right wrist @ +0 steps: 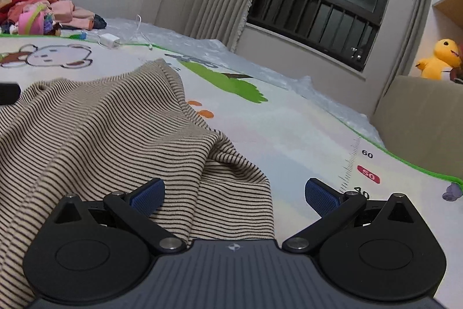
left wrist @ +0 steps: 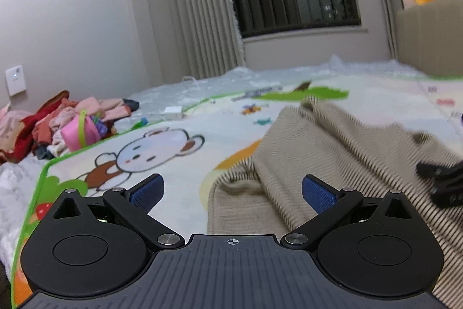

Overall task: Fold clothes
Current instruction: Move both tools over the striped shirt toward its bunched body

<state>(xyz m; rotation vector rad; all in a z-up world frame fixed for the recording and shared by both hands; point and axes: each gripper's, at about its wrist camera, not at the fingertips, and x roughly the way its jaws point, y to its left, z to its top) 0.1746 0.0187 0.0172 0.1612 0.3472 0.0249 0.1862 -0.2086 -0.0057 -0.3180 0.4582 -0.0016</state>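
Between our wide-open, empty right gripper (right wrist: 233, 193) jaws lies the striped shirt (right wrist: 101, 129) corner, while our left gripper (left wrist: 231, 190), equally open, faces its other edge.

Ruler scale (right wrist: 353, 164) printed on play mat (right wrist: 289, 135): numbers 60, 50 (red label), 40.
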